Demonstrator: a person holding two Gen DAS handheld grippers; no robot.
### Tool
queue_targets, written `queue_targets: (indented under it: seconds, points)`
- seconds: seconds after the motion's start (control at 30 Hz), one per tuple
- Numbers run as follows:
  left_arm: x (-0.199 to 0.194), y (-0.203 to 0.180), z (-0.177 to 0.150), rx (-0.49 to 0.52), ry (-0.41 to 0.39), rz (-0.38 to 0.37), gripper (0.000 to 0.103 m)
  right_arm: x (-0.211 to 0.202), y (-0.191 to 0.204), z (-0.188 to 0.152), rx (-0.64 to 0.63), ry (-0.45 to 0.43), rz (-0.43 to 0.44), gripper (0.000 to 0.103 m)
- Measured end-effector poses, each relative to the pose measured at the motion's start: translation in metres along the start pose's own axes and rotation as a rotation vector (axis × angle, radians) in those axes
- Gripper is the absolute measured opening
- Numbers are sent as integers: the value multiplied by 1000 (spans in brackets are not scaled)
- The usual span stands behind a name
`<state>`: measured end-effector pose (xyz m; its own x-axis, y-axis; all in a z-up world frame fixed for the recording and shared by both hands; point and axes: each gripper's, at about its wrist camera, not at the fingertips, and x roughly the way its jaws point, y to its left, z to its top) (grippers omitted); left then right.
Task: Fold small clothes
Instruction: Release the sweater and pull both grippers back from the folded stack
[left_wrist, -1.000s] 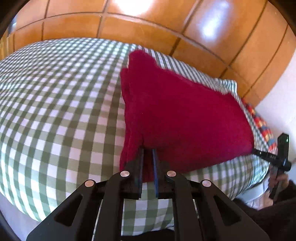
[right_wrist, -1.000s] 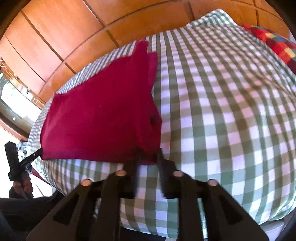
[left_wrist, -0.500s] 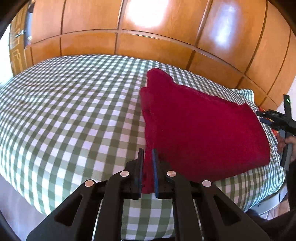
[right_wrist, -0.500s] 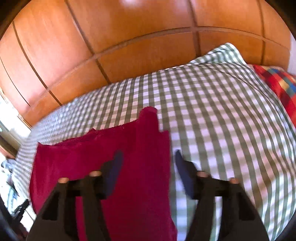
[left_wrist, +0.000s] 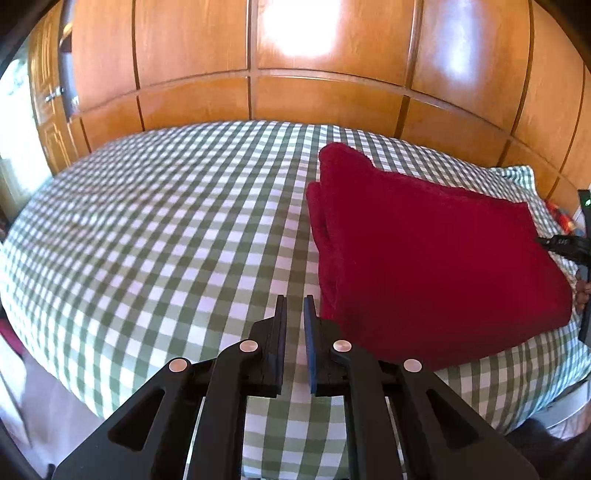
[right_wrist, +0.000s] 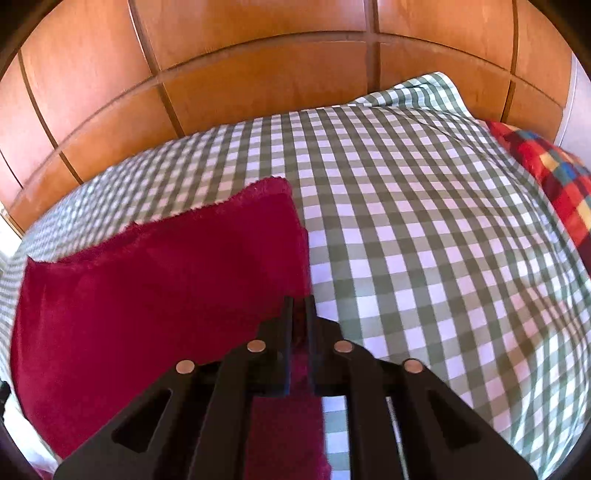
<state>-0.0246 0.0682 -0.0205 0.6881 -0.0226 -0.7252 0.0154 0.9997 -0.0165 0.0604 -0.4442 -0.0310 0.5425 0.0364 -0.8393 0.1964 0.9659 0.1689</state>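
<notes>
Red cloth (right_wrist: 155, 291) folded on checked bed (left_wrist: 166, 229); R claw (right_wrist: 299, 306) pinching its edge, L claw (left_wrist: 294, 306) narrow, empty beside it.

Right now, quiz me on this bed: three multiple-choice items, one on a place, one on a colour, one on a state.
1. Seen from the left wrist, the red cloth lies where relative to the left gripper?
A. To its left
B. Between its fingers
C. To its right

2. What colours are the bedspread checks?
A. Green and white
B. Blue and yellow
C. Black and orange

3. What state is the right gripper in?
A. Wide open over bare bedspread
B. Shut on the red cloth
C. Shut on a pillow

Answers:
1 C: the cloth lies right of the fingers, and only checks show between them.
2 A: green and white squares cover the bed.
3 B: red fabric sits between its nearly closed fingers.
</notes>
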Motion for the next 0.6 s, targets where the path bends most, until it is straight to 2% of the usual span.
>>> queue_targets:
  seconds: [0.03, 0.07, 0.1, 0.23, 0.37, 0.6]
  points:
    - [1, -1, 2, 5, -1, 2, 8, -5, -1, 0, 8, -12, 5, 25]
    - [2, -2, 3, 9, -2, -1, 8, -10, -1, 1, 13, -24, 10, 44]
    - [2, -2, 5, 11, -5, 1, 8, -15, 1, 2, 14, -40, 12, 49]
    - [3, -6, 11, 30, -15, -2, 8, -37, 11, 0, 3, -84, 30, 50]
    - [5, -11, 15, 53, -25, 3, 8, -50, 30, -2, -31, -120, 55, 57]
    - [9, -17, 25, 82, -35, -2, 8, -51, 67, -8, -136, -132, 83, 66]
